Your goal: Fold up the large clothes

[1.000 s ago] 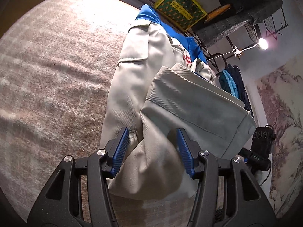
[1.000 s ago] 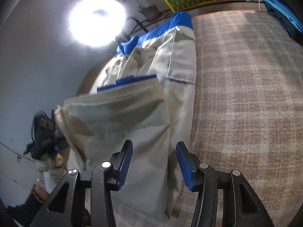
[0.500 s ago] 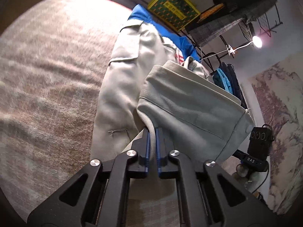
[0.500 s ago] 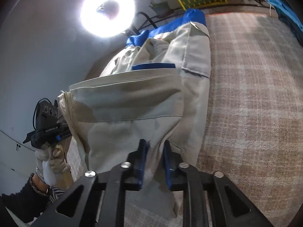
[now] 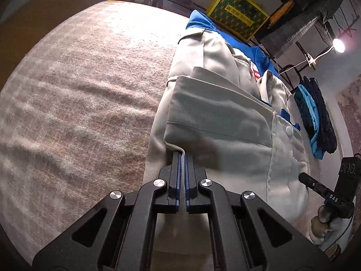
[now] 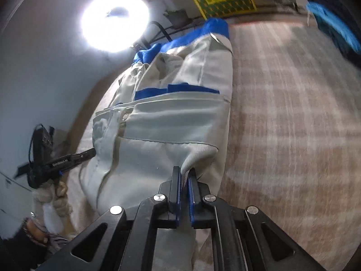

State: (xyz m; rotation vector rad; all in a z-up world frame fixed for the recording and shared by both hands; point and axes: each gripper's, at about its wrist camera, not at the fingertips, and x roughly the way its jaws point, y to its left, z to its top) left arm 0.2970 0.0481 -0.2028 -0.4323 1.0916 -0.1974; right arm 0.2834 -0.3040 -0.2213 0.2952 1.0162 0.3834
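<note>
A large beige work jacket with blue trim (image 5: 216, 122) lies lengthwise on a plaid blanket (image 5: 85, 94). Its lower hem is lifted and carried over the body toward the collar. My left gripper (image 5: 182, 155) is shut on one corner of that hem. My right gripper (image 6: 184, 171) is shut on the other corner of the jacket (image 6: 171, 131). The hem is stretched between them, with a snap button (image 5: 288, 130) showing. Each view shows the other gripper at its edge, the right gripper (image 5: 325, 194) in the left wrist view and the left gripper (image 6: 58, 160) in the right wrist view.
The plaid blanket (image 6: 293, 124) spreads wide on the far side of the jacket in each view. A yellow-green box (image 5: 238, 15) stands beyond the collar. Dark and blue clothes (image 5: 315, 115) hang at the side. A bright round lamp (image 6: 115, 20) glares.
Both grippers went from open around the hem corners to shut on them. They then lifted the hem and carried it forward over the jacket body.
</note>
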